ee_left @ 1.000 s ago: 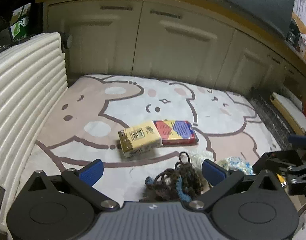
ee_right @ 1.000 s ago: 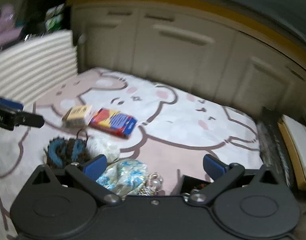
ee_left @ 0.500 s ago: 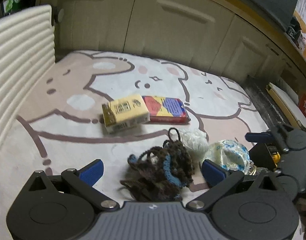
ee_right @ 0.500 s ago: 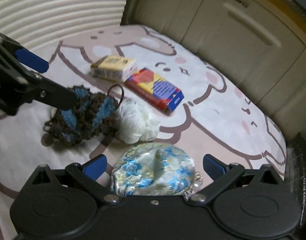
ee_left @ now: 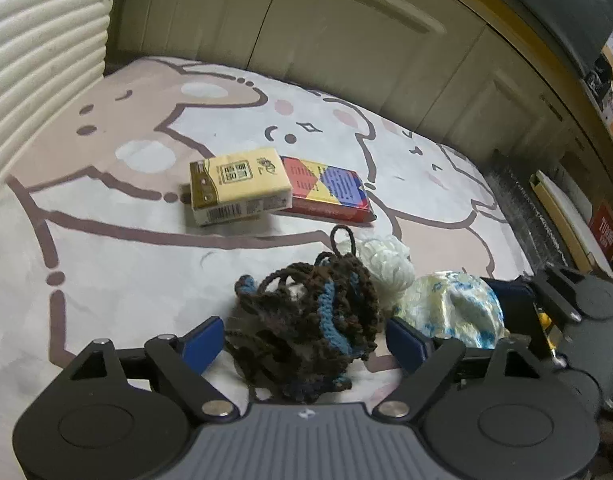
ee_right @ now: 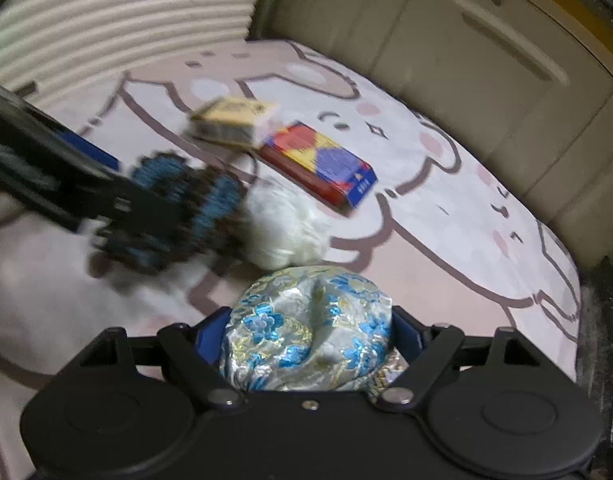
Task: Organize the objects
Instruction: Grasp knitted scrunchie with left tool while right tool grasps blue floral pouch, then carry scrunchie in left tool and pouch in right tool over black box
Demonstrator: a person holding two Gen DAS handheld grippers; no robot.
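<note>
Left gripper closing around brown-blue crochet bundle, pads at its sides, contact unclear. Right gripper closing, blue pads against brocade pouch.

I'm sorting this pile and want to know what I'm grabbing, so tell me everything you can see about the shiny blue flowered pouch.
The brocade pouch is a rounded, puffy bag of glossy silvery fabric woven with blue flowers and gold threads, creased down its middle. It lies on the bear-print mat, just in front of a white yarn bundle. The right claw straddles it, its blue pads at both sides and closing in. Something metallic shows at its lower right edge, but too little to identify.
</note>
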